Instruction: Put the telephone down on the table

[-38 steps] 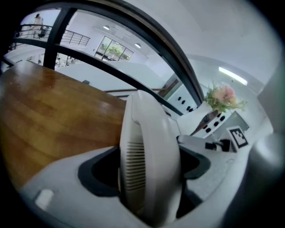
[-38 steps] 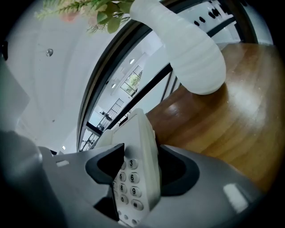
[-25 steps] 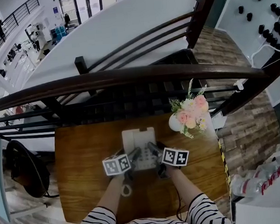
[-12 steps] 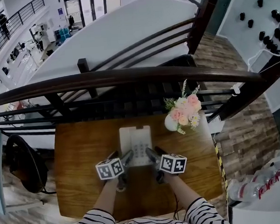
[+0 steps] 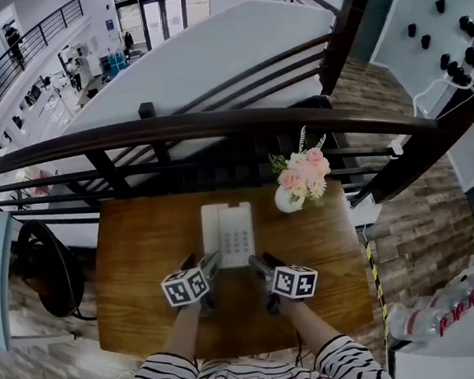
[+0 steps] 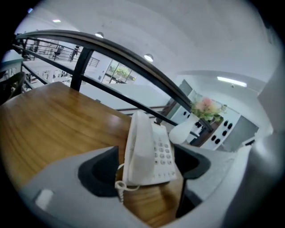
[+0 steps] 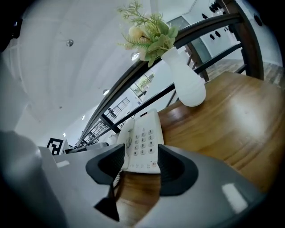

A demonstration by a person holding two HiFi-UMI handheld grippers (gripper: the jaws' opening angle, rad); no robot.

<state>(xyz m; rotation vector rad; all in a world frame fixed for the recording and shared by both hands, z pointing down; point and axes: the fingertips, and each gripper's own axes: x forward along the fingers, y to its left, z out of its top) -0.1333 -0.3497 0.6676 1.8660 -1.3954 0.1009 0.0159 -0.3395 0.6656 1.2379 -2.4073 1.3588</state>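
Note:
The white telephone (image 5: 229,235) lies flat on the wooden table (image 5: 144,259), handset on its left side and keypad facing up. My left gripper (image 5: 208,270) is open just short of the phone's near left corner, apart from it. The right gripper (image 5: 259,268) hovers by the near right corner with its jaws closing and nothing between them. In the left gripper view the telephone (image 6: 149,153) shows beyond the left gripper (image 6: 148,174), its coiled cord hanging at the near end. The right gripper view frames the telephone (image 7: 142,144) past the right gripper (image 7: 141,170).
A white vase of pink flowers (image 5: 298,183) stands on the table to the phone's far right. A dark wooden railing (image 5: 215,129) runs along the table's far edge. A dark chair (image 5: 46,271) sits off the left end.
Both grippers have drawn back from the phone's sides toward me and risen a little. The telephone stays where it lay on the table.

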